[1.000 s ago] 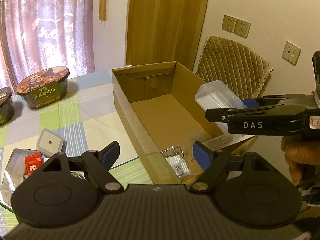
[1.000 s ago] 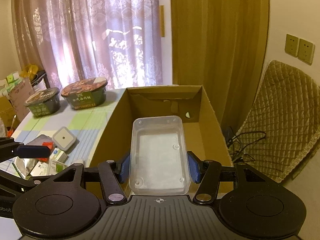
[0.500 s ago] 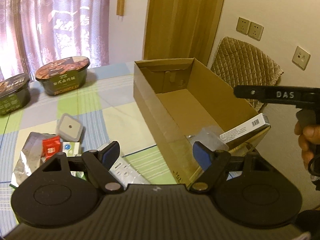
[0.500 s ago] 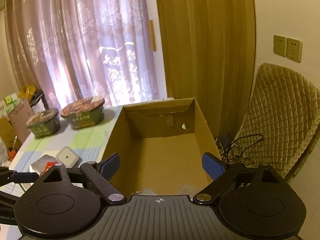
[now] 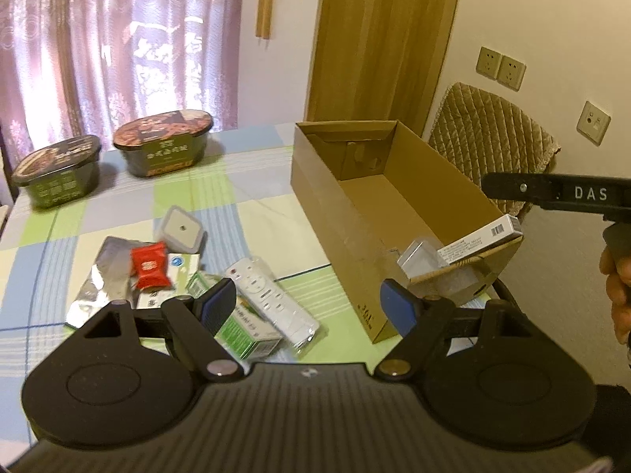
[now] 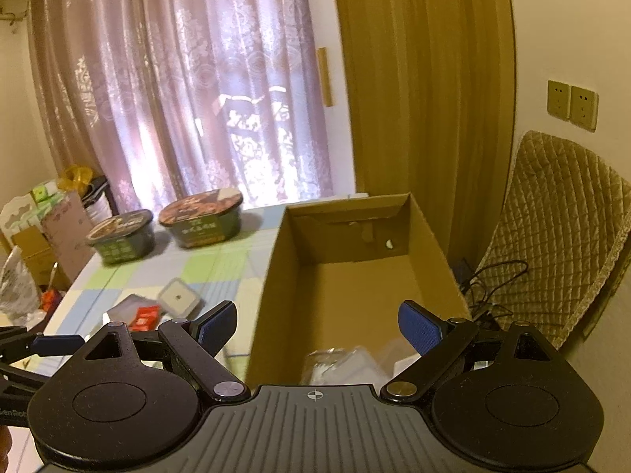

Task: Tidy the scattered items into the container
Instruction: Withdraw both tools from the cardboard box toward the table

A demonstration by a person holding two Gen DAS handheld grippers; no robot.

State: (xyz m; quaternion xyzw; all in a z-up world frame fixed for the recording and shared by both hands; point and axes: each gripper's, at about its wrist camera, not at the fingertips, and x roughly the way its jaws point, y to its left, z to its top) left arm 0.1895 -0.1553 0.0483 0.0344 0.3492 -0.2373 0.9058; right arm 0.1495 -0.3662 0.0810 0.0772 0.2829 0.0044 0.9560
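An open cardboard box stands on the checked tablecloth. Inside its near end lie a clear plastic container and a white carton with a barcode. Left of the box are scattered items: a white remote, a green and white carton, a red packet, a silver foil pouch and a small square lidded tub. My left gripper is open above the remote and the box's near corner. My right gripper is open and empty above the box's near end.
Two instant noodle bowls sit at the table's far side by the curtain. A quilted chair stands right of the box near the wall. A hand holds the right gripper's handle.
The right gripper let go of the clear container, which now lies in the box, and rose with open fingers. The left gripper pulled back and up, bringing the scattered items into view.
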